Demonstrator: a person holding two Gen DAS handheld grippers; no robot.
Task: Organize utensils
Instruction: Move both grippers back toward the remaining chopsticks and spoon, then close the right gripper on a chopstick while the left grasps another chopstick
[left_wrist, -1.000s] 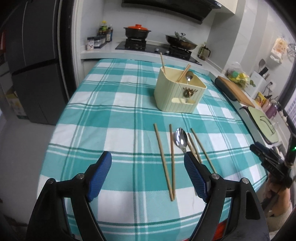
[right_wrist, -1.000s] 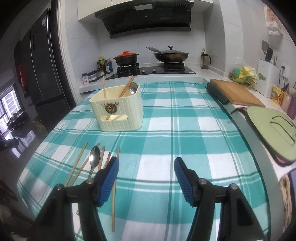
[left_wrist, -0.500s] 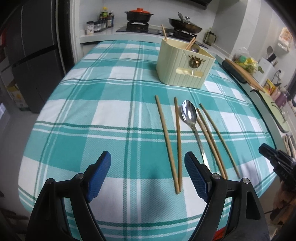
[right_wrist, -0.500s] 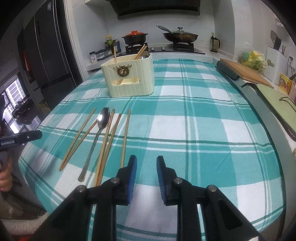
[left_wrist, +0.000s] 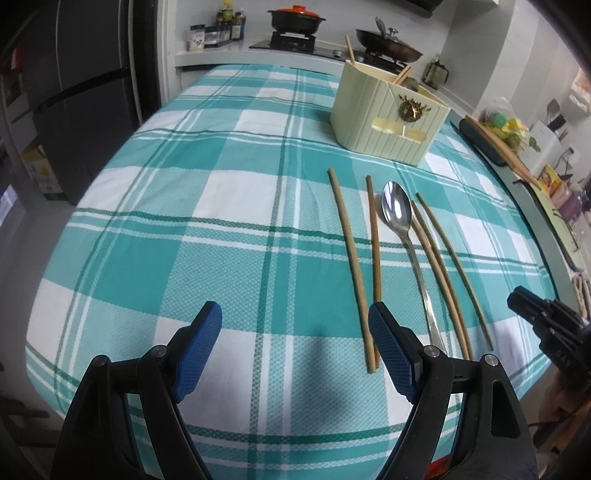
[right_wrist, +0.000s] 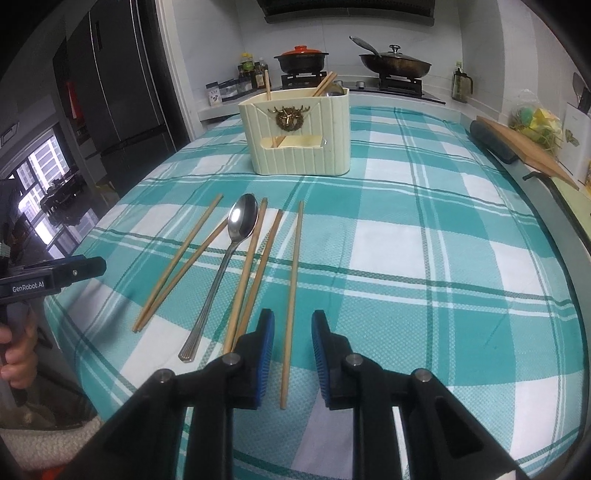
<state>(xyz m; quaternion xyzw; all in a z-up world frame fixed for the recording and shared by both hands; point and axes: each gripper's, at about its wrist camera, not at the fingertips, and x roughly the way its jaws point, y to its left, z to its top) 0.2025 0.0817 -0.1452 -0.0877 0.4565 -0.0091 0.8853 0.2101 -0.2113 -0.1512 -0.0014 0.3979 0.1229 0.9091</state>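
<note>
R gripper (right_wrist: 291, 354) narrowed, pads straddle rightmost chopstick (right_wrist: 293, 280), no contact yet; lower, pinch near end. L gripper (left_wrist: 295, 343) wide, empty.

We see a teal-and-white plaid tablecloth (right_wrist: 424, 229), a cream ribbed utensil holder (right_wrist: 301, 133) with a bronze emblem (right_wrist: 290, 117), tan chopsticks (right_wrist: 293, 280), a silver spoon (right_wrist: 242, 219), and blue gripper pads (right_wrist: 264, 354)
</note>
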